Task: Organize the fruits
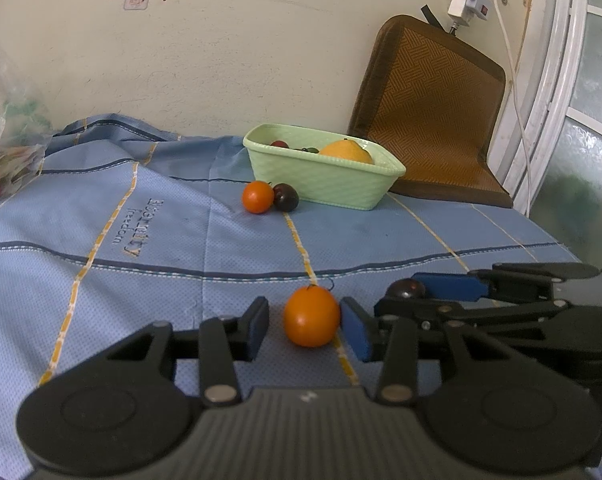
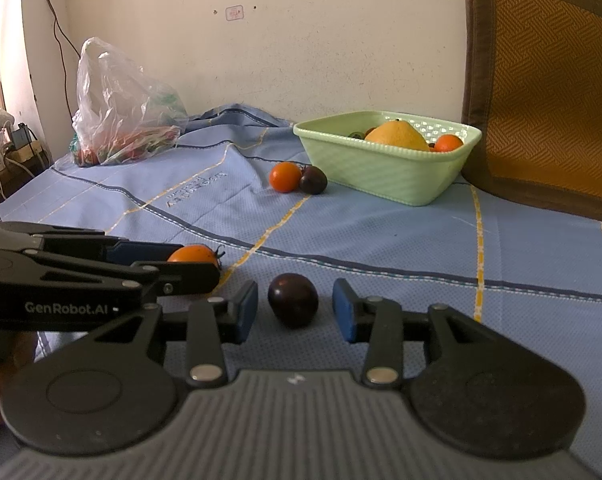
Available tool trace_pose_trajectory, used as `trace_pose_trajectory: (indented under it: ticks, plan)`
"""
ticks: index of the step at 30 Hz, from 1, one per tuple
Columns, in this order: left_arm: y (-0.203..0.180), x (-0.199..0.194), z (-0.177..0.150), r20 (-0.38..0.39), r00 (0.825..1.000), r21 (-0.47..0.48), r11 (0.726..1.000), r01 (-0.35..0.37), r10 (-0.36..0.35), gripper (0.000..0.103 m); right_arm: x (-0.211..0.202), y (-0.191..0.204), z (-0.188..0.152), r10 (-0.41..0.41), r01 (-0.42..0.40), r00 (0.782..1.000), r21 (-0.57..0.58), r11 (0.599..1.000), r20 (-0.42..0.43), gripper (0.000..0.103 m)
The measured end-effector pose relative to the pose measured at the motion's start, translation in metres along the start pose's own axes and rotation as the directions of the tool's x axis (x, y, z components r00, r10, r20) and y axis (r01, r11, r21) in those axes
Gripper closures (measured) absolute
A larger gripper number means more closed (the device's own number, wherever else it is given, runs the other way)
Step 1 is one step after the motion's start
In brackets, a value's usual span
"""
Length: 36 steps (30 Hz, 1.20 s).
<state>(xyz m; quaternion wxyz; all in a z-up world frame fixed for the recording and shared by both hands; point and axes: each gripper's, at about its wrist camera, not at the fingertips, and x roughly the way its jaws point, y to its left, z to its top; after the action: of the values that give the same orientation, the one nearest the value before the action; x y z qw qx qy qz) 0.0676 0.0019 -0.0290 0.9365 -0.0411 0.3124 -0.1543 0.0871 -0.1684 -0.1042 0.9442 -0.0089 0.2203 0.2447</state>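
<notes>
Right wrist alone shows a bag (image 2: 121,108); basket (image 2: 385,176) holds citrus (image 2: 401,136); both grippers (image 1: 305,326) (image 2: 295,312) open, straddling tomato (image 1: 311,316) and plum (image 2: 293,300).

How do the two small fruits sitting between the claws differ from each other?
The orange tomato is bright orange and glossy; the dark plum is deep purple, almost black. The tomato lies between the left claw pads, the right pad at its skin, the other clear; the plum sits between the right claw pads with gaps both sides. The tomato shows a green stem; the plum shows none. Both are round and rest on the blue cloth.
</notes>
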Motion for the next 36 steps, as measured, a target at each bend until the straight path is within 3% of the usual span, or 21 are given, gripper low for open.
trace_pose_trajectory:
  ticks: [36]
  plan:
    - [0.002, -0.0006, 0.0005, 0.0, 1.0, -0.008, 1.0, -0.002, 0.002, 0.057, 0.0, -0.0004, -0.0001, 0.003, -0.003, 1.0, 0.003, 1.0, -0.001, 0.058]
